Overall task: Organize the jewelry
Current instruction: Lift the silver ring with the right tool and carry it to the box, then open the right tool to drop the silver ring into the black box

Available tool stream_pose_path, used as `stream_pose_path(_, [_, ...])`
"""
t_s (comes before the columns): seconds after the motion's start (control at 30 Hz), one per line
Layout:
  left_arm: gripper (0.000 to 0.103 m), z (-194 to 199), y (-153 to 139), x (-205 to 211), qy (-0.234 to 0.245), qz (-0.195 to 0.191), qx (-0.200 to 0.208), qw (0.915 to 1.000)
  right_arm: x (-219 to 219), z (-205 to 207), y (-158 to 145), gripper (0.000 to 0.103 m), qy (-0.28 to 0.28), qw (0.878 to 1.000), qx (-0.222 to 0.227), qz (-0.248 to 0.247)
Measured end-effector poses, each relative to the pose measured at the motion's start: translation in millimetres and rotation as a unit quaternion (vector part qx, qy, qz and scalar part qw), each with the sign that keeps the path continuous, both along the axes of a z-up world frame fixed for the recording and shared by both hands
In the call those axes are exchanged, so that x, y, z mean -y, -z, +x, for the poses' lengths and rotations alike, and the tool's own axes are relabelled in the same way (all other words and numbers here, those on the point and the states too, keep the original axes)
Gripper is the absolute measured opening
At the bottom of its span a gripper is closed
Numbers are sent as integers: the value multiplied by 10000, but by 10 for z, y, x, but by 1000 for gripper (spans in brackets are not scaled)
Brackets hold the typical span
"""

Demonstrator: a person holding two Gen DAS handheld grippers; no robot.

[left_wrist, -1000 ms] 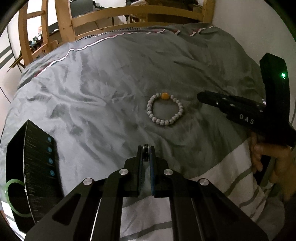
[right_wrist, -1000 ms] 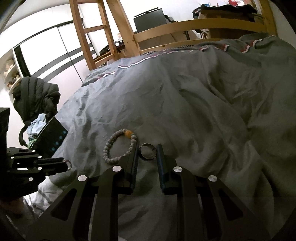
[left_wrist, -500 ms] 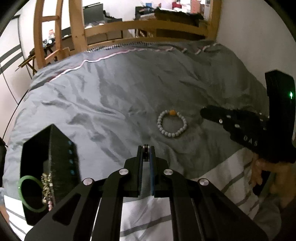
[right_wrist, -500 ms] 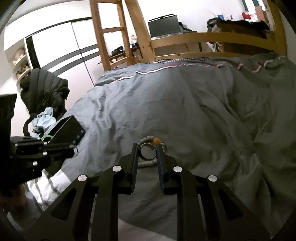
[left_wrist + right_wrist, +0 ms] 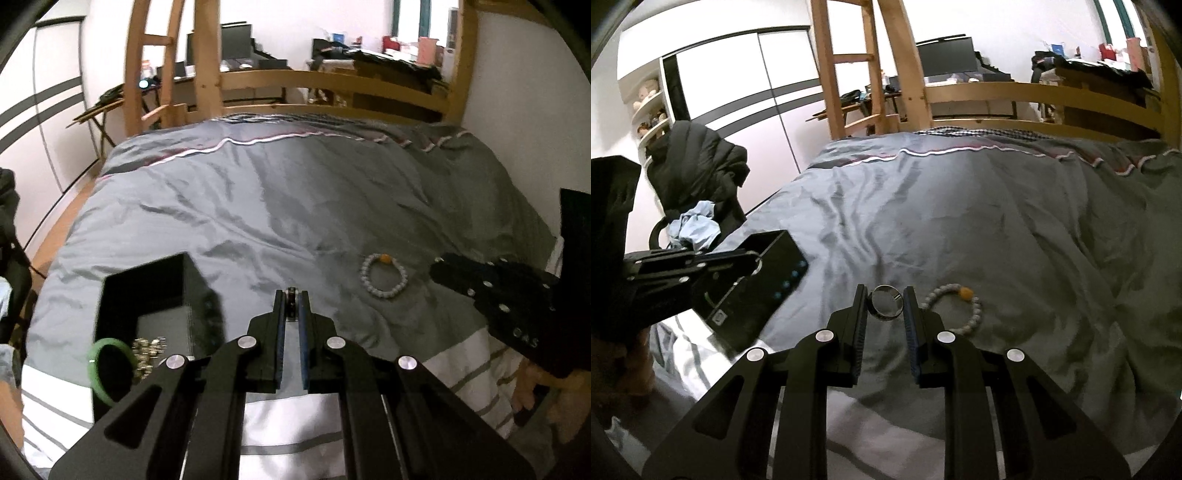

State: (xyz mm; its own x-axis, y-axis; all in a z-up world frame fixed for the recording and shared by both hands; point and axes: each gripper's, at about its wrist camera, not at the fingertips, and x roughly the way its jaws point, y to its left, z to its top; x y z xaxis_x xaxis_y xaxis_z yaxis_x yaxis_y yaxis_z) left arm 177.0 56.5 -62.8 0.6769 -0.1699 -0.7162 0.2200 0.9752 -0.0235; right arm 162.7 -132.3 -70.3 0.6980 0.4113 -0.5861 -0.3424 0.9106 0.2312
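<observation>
My right gripper (image 5: 885,292) is shut on a dark metal ring (image 5: 885,305) and holds it above the grey duvet. A grey bead bracelet with one orange bead (image 5: 955,307) lies on the duvet just right of it; it also shows in the left wrist view (image 5: 384,276). My left gripper (image 5: 291,295) is shut on a small metal piece (image 5: 292,307), above the duvet right of the black jewelry box (image 5: 147,291). The box holds a green bangle (image 5: 107,369) and a gold chain (image 5: 147,354). The box also shows in the right wrist view (image 5: 757,288).
The wrinkled grey duvet (image 5: 295,206) covers the bed inside a wooden frame (image 5: 332,81). A chair with a black jacket (image 5: 698,173) stands left of the bed. A white striped cloth (image 5: 288,435) lies at the near edge.
My right gripper closed on the ring, lifted it off the duvet and moved left of the bracelet. My left gripper rose and pulled back, so the box's inside came into view.
</observation>
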Motion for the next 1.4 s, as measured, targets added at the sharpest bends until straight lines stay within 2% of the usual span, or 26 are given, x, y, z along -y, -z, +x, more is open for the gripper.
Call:
stream_pose_path(0.2, [6, 16, -69, -312, -470, -13, 79, 9989, -301, -42, -62, 20, -251, 9996, -7, -101])
stream_pose_path(0.4, [6, 9, -100, -542, -703, -33, 138, 9974, -673, -32, -103, 20, -561, 9982, -5, -229])
stream_pose_path(0.53, [6, 22, -112, -769, -895, -166, 144, 9957, -936, -6, -135, 20, -764, 9967, 21, -277])
stream_pose_path(0.8, [6, 80, -5, -1141, -1254, -521, -108, 9907, -1492, 17, -190, 20, -1262, 9914, 102, -321])
stream_pose_path(1.07, [6, 87, 51, -1301, -1354, -805, -208, 9873, -1876, -9, -164, 20, -1622, 9860, 118, -357])
stream_pose_path(1.4, [6, 81, 52, -1286, -1425, -696, -179, 9872, -2107, -52, -37, 20, -1871, 9815, 20, -409])
